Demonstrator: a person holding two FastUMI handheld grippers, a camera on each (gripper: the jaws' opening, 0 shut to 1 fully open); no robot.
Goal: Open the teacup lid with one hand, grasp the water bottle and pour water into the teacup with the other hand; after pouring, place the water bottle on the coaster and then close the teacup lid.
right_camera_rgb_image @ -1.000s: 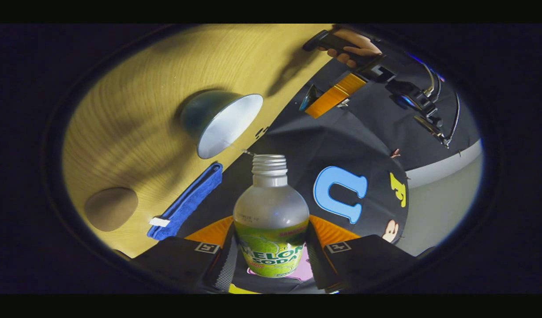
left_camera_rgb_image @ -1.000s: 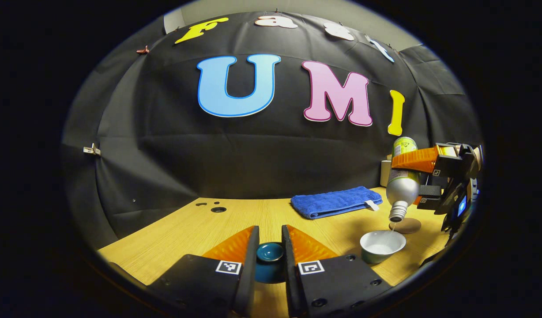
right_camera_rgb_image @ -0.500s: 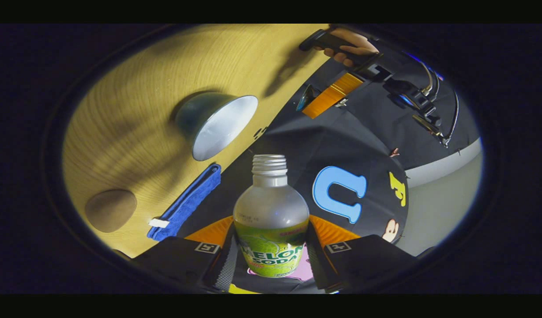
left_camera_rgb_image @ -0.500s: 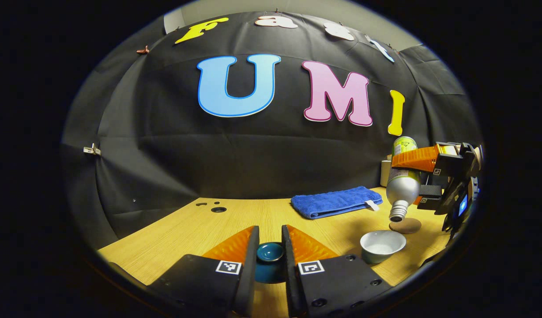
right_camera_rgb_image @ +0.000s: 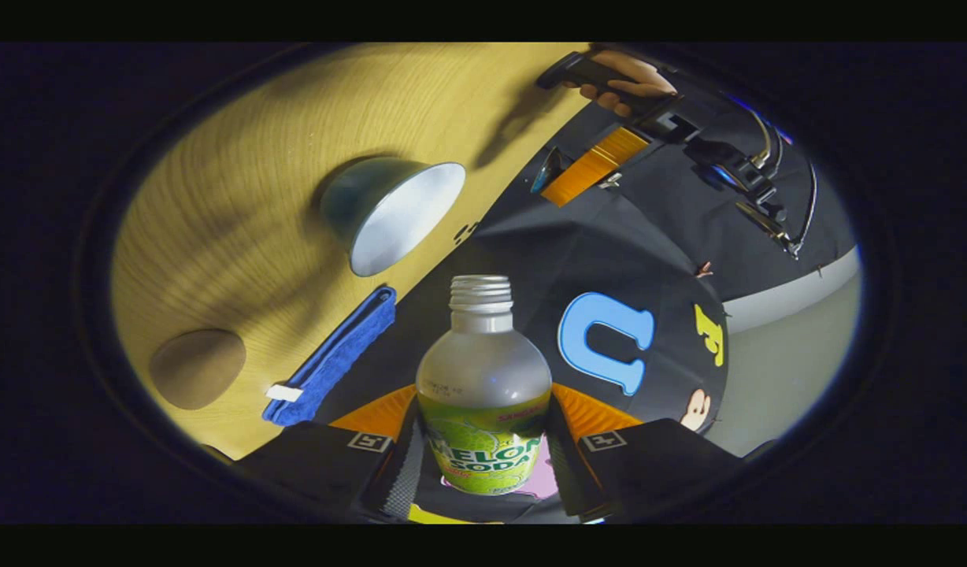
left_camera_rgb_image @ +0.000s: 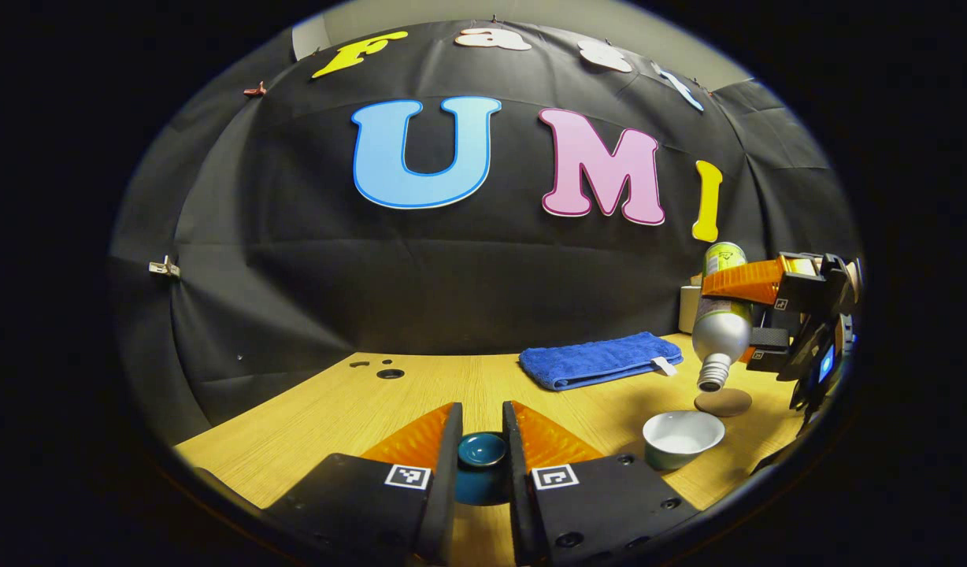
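Note:
My left gripper is shut on the dark teal teacup lid, held low over the wooden table. To its right stands the uncovered white-lined teacup. Above and behind the cup, my right gripper is shut on the silver water bottle, tilted mouth-down, with no stream falling. The brown round coaster lies just behind the cup. In the right gripper view, the bottle stands between the fingers of my right gripper, with the teacup, coaster and left gripper beyond.
A folded blue towel lies at the back of the table by the black cloth wall. Small dark holes mark the tabletop at the back left. A hand holds the left gripper's handle.
The thin stream from the bottle into the teacup has stopped. The bottle's mouth has risen a little away from the cup. My left gripper and the lid have stayed still.

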